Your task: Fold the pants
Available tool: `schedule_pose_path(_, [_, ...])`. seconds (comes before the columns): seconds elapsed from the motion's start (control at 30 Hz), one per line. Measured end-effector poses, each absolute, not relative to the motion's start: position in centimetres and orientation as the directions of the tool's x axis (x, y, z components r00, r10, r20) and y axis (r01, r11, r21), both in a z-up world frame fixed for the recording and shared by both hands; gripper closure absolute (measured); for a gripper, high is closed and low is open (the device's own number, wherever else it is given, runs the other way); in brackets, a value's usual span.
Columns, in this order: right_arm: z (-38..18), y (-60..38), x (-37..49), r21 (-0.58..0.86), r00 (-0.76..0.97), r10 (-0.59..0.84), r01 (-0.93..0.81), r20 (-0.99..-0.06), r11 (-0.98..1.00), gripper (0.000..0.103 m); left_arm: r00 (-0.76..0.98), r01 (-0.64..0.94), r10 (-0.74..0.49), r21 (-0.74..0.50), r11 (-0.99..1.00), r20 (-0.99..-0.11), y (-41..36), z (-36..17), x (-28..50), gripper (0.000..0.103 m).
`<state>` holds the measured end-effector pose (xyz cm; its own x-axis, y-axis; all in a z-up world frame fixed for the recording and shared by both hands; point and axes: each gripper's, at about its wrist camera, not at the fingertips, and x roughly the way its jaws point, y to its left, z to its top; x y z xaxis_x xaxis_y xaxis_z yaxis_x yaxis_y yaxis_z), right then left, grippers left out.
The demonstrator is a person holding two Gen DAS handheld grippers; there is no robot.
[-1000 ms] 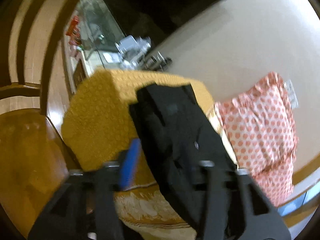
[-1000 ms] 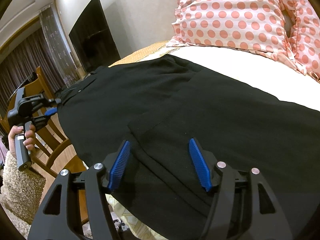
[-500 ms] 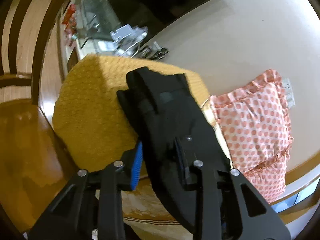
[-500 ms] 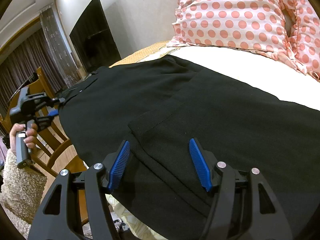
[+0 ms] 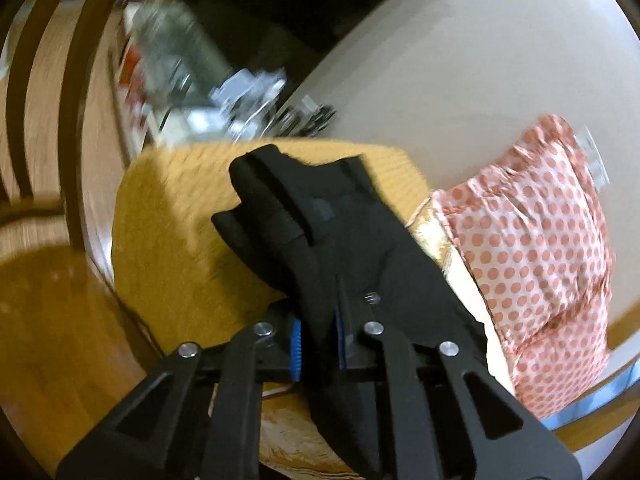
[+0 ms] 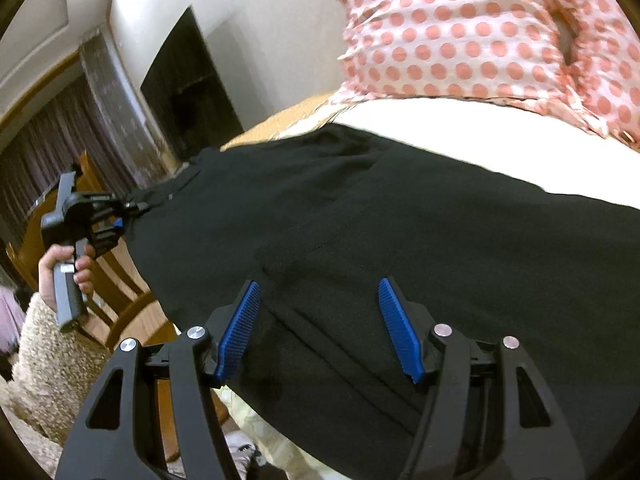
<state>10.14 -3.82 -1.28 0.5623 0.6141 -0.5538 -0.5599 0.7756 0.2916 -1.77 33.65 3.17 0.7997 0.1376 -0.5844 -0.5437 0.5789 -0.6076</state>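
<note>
Left gripper: jaws closing on a fold of the black pants, blue pads pressing the cloth from both sides. Ahead of its tips, pants waistband bunched over a mustard knitted cover; further off to the right, a pink dotted pillow.

Right gripper: jaws apart, holding nothing, hovering over the pants, which lie spread directly beneath and beyond the tips across a white sheet. Far left of these tips, a hand gripping the other tool's handle at the waistband end.
</note>
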Motion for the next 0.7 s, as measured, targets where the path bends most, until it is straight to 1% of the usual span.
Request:
schedule_pose_path(0.07, [-0.7,-5.7,9.9,0.314,0.596,0.612,-0.533,-0.520,0.786,0.039,0.814,-0.509,0.163,-0.550,0.663,-0.557,31.8,5.7,-1.0,0.093])
schedule_pose_path(0.13, [-0.1,-7.9,9.8,0.331,0.631,0.595,-0.496,-0.498,0.803,0.039,0.833,-0.462,0.164,-0.501,0.732,-0.528,29.6,8.1,0.1,0.093])
schedule_pose_path(0.2, [0.1,-9.8,9.6,0.345,0.660,0.576,-0.462,-0.482,0.817,0.039,0.852,-0.406,0.148,-0.456,0.792,-0.502,27.2,10.2,1.2,0.093])
schedule_pose_path(0.3, [0.5,-13.3,9.1,0.363,0.716,0.528,-0.392,-0.457,0.845,0.039,0.884,-0.283,0.083,-0.385,0.878,-0.459,22.0,13.3,3.4,0.093])
schedule_pose_path(0.4, [0.6,-16.3,8.4,0.376,0.758,0.482,-0.332,-0.439,0.865,0.039,0.901,-0.124,-0.029,-0.321,0.939,-0.433,15.4,15.6,5.7,0.093])
schedule_pose_path(0.53, [0.6,-21.3,6.8,0.396,0.825,0.378,-0.209,-0.419,0.894,0.039,0.877,0.136,-0.231,-0.243,0.960,-0.422,5.1,16.7,8.1,0.093])
schedule_pose_path(0.6, [0.5,-23.6,5.9,0.403,0.849,0.323,-0.145,-0.418,0.904,0.039,0.828,0.277,-0.361,-0.246,0.929,-0.429,-0.4,16.0,8.7,0.093])
schedule_pose_path(0.7, [-0.1,-26.2,4.8,0.406,0.869,0.254,-0.068,-0.425,0.911,0.039,0.744,0.413,-0.482,-0.249,0.876,-0.463,-6.8,13.5,8.9,0.093])
